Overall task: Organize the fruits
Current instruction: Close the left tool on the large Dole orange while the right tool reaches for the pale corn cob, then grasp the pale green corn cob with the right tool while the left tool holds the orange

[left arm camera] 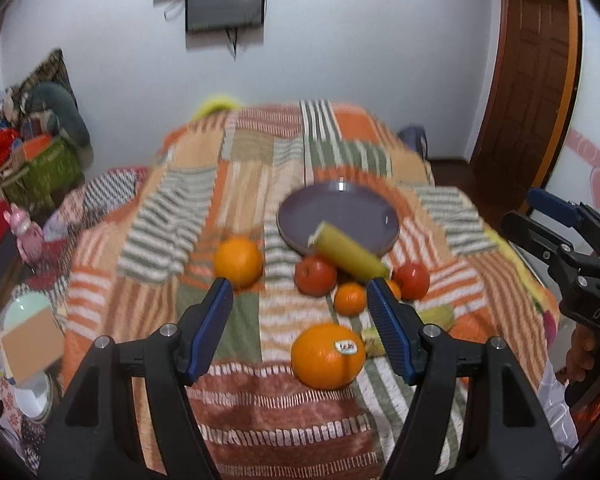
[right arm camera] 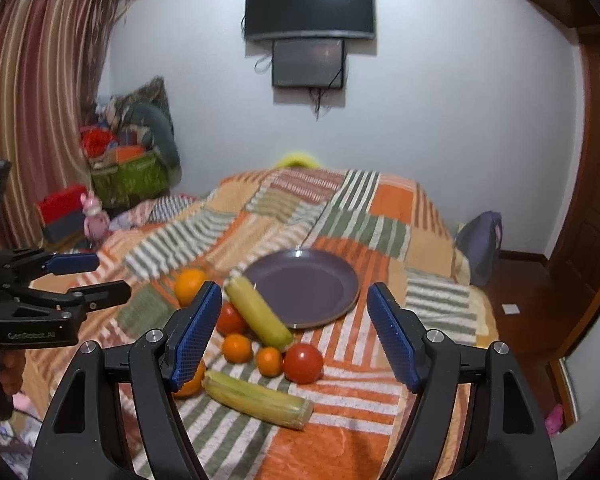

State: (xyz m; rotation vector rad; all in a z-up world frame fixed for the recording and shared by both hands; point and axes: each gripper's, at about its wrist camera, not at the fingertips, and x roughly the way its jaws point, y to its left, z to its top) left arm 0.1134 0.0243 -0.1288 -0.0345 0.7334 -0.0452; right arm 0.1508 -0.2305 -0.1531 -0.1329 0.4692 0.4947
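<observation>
A purple plate (left arm camera: 360,208) (right arm camera: 320,280) lies empty on the striped bedspread. A corn cob (left arm camera: 350,254) (right arm camera: 258,312) rests against its near rim. Around it lie two red tomatoes (left arm camera: 315,276) (right arm camera: 303,362), small oranges (left arm camera: 350,299) (right arm camera: 237,347), a large orange (left arm camera: 238,262) (right arm camera: 190,282) and a stickered orange (left arm camera: 327,356). A second corn cob (right arm camera: 256,398) lies nearest in the right wrist view. My left gripper (left arm camera: 300,332) is open above the stickered orange. My right gripper (right arm camera: 294,334) is open above the fruit pile.
The patchwork bedspread (left arm camera: 240,184) (right arm camera: 380,216) covers the bed. Boxes, a green crate (right arm camera: 130,178) and a pink toy (right arm camera: 96,218) sit on the floor at left. A wooden door (left arm camera: 532,80) stands at right. A TV (right arm camera: 310,8) hangs on the far wall.
</observation>
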